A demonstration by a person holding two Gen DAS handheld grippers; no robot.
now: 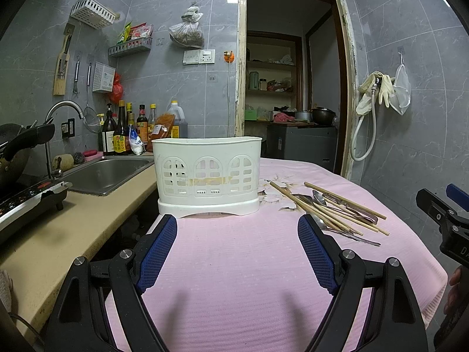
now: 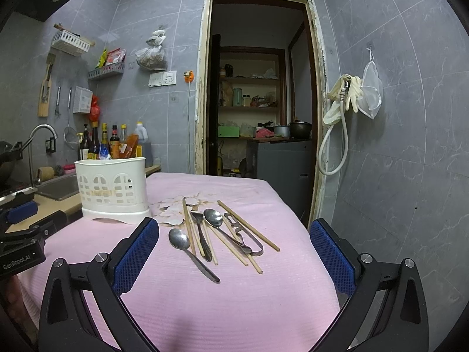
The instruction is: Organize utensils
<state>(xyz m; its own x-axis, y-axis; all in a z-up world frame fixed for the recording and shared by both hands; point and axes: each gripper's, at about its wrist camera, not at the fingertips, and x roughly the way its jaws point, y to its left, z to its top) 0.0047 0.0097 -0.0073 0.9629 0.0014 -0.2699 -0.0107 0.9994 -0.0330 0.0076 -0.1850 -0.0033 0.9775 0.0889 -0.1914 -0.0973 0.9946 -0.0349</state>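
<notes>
A white slotted utensil holder [image 1: 208,173] stands upright on the pink tablecloth [image 1: 234,264], just beyond my open, empty left gripper [image 1: 237,228]. It also shows in the right wrist view [image 2: 112,189] at the table's left. A loose pile of utensils lies right of it: several wooden chopsticks [image 2: 234,246], two metal spoons [image 2: 179,239] [image 2: 213,217], a dark spatula-like tool [image 2: 200,228] and a metal peeler [image 2: 243,234]. The pile shows in the left wrist view [image 1: 331,208] too. My right gripper [image 2: 234,234] is open and empty, hovering just short of the pile.
A beige counter [image 1: 73,220] with a steel sink [image 1: 108,174], sauce bottles [image 1: 126,132] and a stove [image 1: 26,202] runs along the left. The table's right edge [image 2: 307,228] drops off near the tiled wall. An open doorway [image 2: 258,102] lies behind.
</notes>
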